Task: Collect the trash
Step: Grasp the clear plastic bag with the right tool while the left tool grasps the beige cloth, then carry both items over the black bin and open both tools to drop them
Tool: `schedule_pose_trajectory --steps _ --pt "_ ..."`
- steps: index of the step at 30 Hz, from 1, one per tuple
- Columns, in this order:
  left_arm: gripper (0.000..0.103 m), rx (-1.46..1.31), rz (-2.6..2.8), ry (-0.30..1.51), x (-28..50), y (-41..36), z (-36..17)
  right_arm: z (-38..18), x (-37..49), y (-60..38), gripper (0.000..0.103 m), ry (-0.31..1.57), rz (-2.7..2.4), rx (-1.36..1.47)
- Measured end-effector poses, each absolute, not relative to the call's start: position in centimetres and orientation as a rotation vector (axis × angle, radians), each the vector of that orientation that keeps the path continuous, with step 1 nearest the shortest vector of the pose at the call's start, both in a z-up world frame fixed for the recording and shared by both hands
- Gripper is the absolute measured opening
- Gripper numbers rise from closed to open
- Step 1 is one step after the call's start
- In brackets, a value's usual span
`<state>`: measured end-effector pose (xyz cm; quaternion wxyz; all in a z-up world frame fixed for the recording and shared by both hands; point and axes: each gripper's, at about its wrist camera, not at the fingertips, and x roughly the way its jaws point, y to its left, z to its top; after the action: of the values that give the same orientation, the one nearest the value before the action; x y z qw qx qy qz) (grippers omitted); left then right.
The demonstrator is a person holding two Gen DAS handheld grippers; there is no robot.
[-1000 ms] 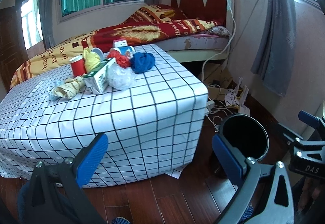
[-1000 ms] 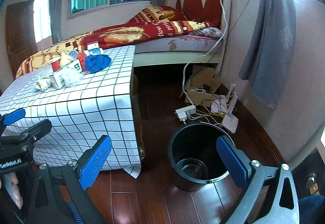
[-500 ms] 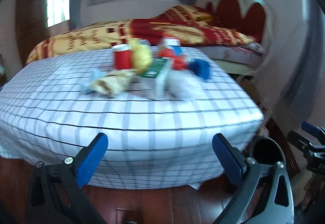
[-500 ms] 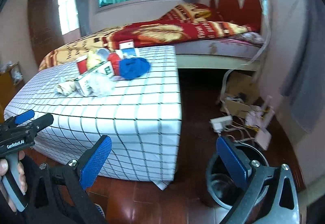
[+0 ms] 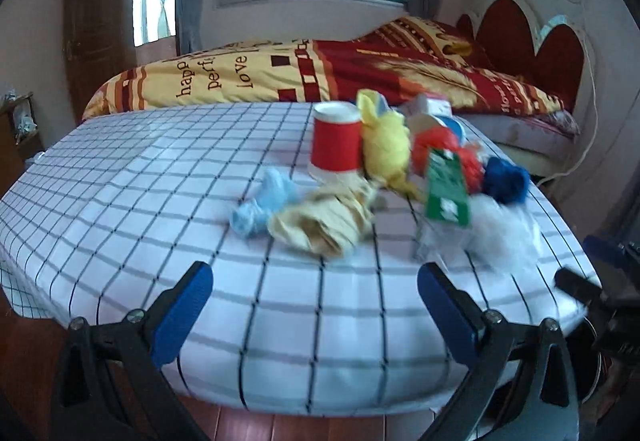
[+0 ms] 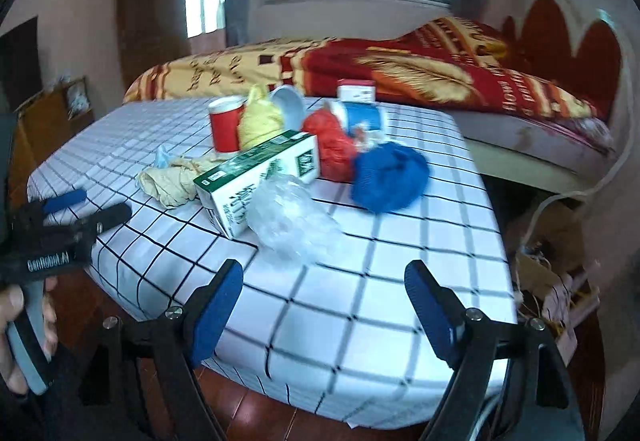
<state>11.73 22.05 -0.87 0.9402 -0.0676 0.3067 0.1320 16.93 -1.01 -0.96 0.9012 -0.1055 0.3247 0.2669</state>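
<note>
A table [image 6: 360,301] under a white checked cloth fills both views, with a bed [image 5: 320,73] behind its far edge. The trash sits in one heap toward the far right part of the surface: a green-and-white carton [image 6: 256,177] lying on its side, a blue wad [image 6: 390,177], a crumpled clear bag [image 6: 288,221] nearest the front edge, a tan wad of paper [image 5: 328,221], a yellow bag [image 5: 386,149], a red bag [image 6: 332,149], a red paper cup [image 5: 336,145] standing upright, and a small pale-blue scrap [image 5: 260,205]. All of it looks light. The bags and wads should crush under a pinch and can be taken anywhere in their bulk; the clear bag is probably slippery, so a bunched fold is safer. The carton is stiffer — best held across its narrow sides. The cup would dent; its rim suits best. The left gripper [image 5: 316,317] hangs released and empty short of the front edge; the right gripper [image 6: 324,305] is narrowing its jaws with nothing between them.
</note>
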Motion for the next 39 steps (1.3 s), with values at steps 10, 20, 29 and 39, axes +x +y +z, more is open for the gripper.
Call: schedule_pose_trajectory --steps 10,20,29,39 --pt "0.081 -0.139 0.182 0.686 16.8 23.4 -2.6 -3.5 21.3 2.3 0.072 0.73 0.565 -0.262" --pt "0.037 -0.103 0.165 0.748 18.1 22.1 -4.4 -4.3 22.1 2.8 0.027 0.766 0.615 -0.252" --pt "0.028 -0.123 0.152 0.672 15.8 21.5 -1.9 -2.3 19.3 0.4 0.014 0.689 0.629 -0.227" --pt "0.028 -0.106 0.099 0.604 11.5 17.6 1.5 1.3 15.2 -6.0 0.014 0.612 0.568 -0.181"
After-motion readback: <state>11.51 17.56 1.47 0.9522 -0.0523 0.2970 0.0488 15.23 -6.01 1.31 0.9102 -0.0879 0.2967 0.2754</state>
